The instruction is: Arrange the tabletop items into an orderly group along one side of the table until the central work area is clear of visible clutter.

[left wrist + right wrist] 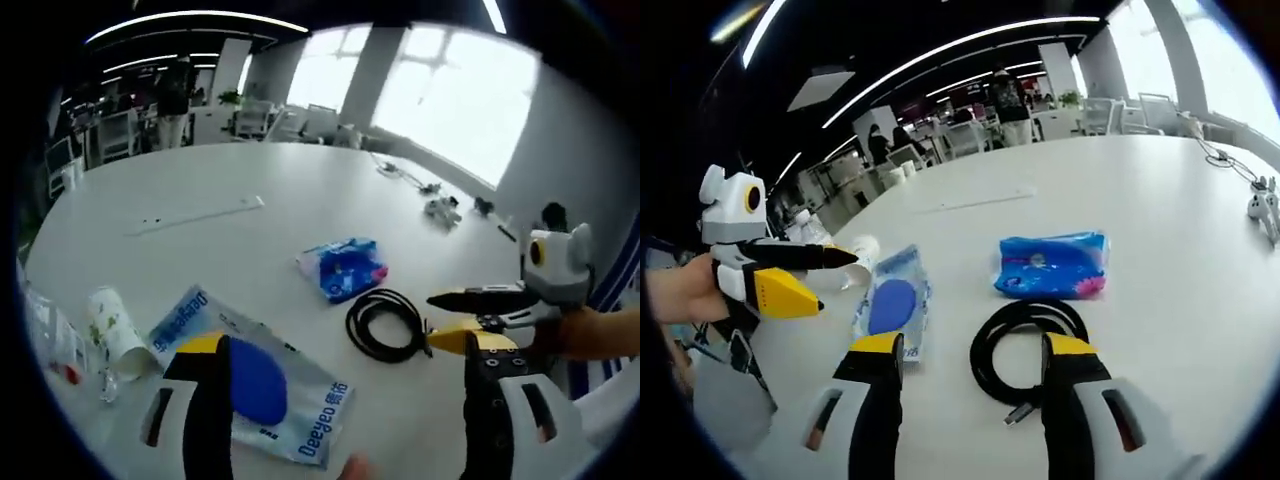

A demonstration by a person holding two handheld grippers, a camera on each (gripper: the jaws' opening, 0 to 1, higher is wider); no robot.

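Observation:
A black cable coil [385, 322] [1025, 340] lies on the white table [250, 180]. My right gripper [972, 345] is open just above it, with its right jaw over the coil's near edge. Beyond the coil rests a blue tissue pack [345, 267] [1050, 265]. A silver pouch with a blue disc [250, 385] [892, 300] lies under my open left gripper [342, 345], which holds nothing. A paper cup [115, 325] [862, 250] lies on its side beside the pouch. The right gripper [460, 318] enters the left gripper view from the right, and the left gripper [815, 275] shows at the left of the right gripper view.
A thin white strip [200, 215] [980, 200] lies mid-table. Small white and dark gadgets [440, 208] [1265, 205] with a cord [400, 170] sit near the far edge. Clear plastic items [50, 340] stand at the table's left rim. Chairs and a standing person [172, 95] are behind.

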